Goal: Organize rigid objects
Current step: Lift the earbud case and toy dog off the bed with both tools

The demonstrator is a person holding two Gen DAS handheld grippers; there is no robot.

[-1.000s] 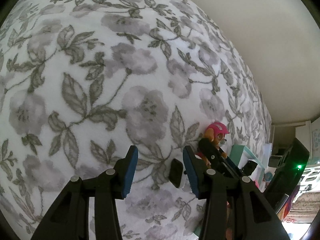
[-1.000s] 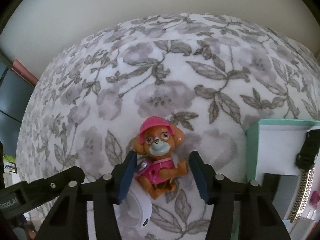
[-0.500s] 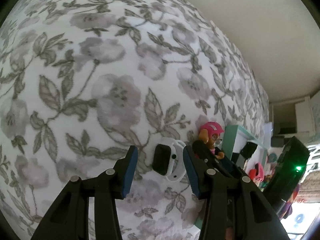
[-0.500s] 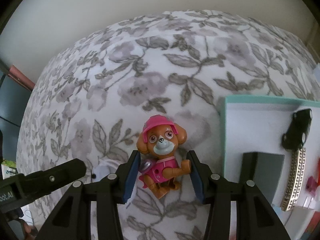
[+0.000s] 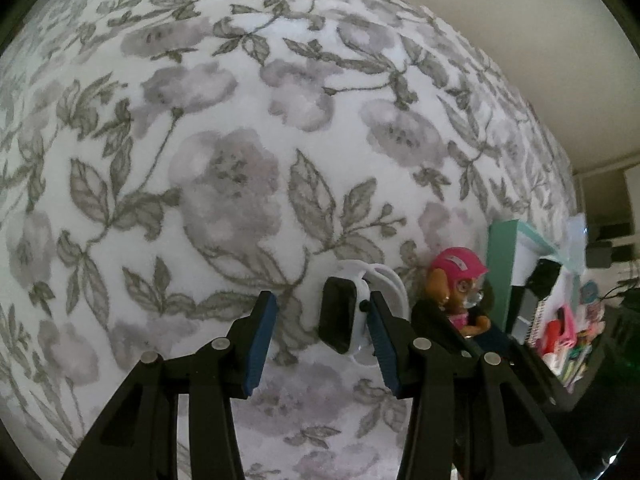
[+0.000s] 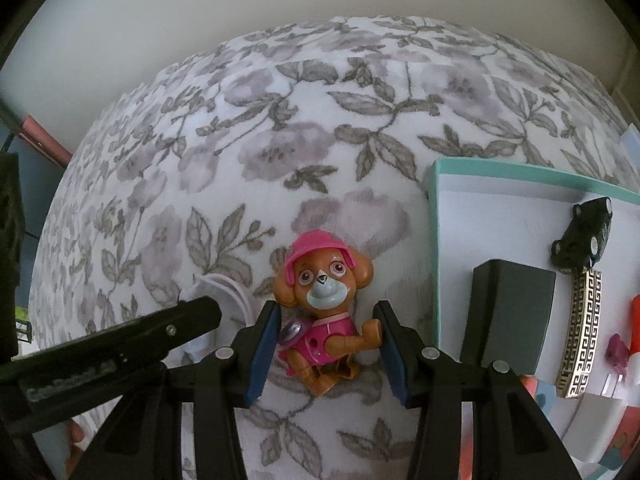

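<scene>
Below, each spread hand-held gripper brackets something untouched: left (image 5: 320, 336) smartwatch (image 5: 340, 314), right (image 6: 326, 344) puppy figurine (image 6: 324, 312).

right gripper (image 6: 326, 350) astride dog figure (image 6: 324, 308) | teal tray (image 6: 436, 240) beside

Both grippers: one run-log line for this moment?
left gripper: open, astride smartwatch | right gripper: open, astride puppy figurine | box: beside

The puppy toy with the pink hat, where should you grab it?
Probably around its pink body, from straight above. The puppy toy lies on its back on the flowery blanket, and the right hand-held gripper already has a blue pad on each side of the narrow middle. The round head is wider and could slip.
</scene>
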